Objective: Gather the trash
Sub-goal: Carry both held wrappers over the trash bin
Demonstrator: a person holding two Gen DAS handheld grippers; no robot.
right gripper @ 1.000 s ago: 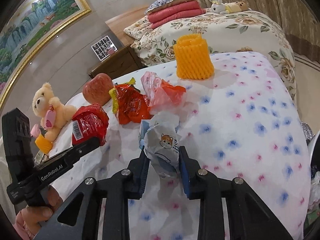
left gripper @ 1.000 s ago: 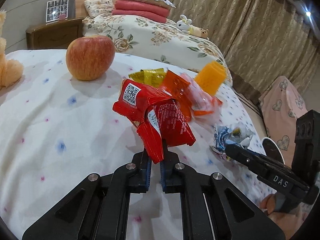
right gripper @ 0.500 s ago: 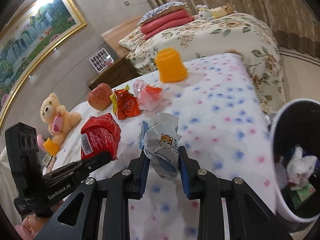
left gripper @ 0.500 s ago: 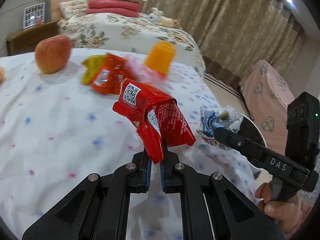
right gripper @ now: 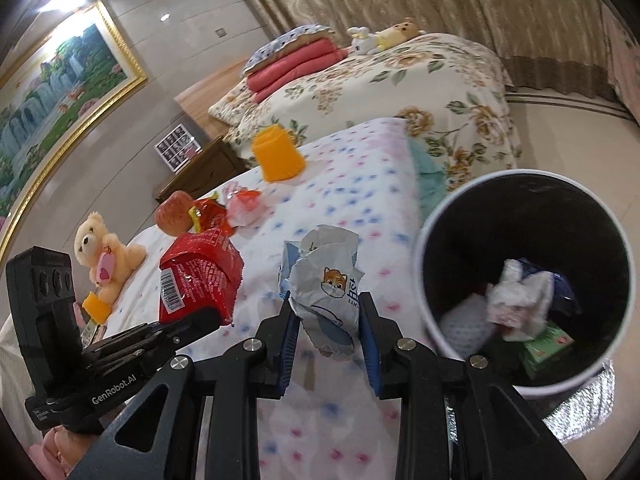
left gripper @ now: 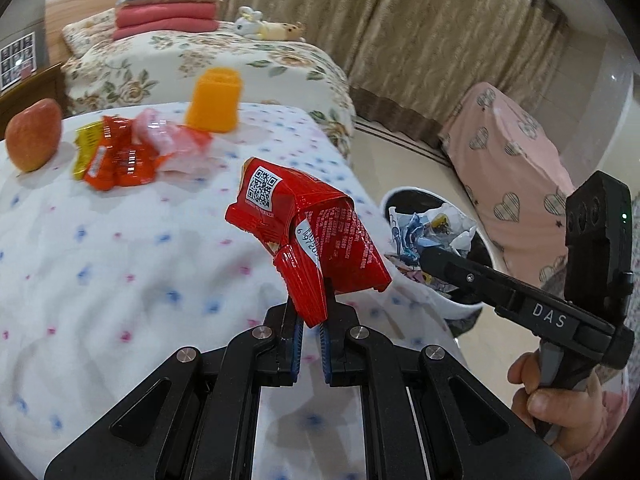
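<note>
A red apple (left gripper: 34,135) sits near the far left edge of the spotted bed cover (left gripper: 120,248). An orange cup (left gripper: 215,99) stands upside down by the far edge. A teddy bear (right gripper: 105,254) sits near the left edge. Behind, pink blankets (left gripper: 166,20) lie folded on a flowery bed (left gripper: 224,60).

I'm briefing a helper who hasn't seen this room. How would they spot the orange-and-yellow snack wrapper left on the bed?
Start at the near bed with the dotted white cover. Toward its far side, a red apple sits at one end and an orange foam sleeve stands at the other. The orange-and-yellow wrapper lies between them, flat and crinkly, beside a paler pink translucent wrapper.
</note>
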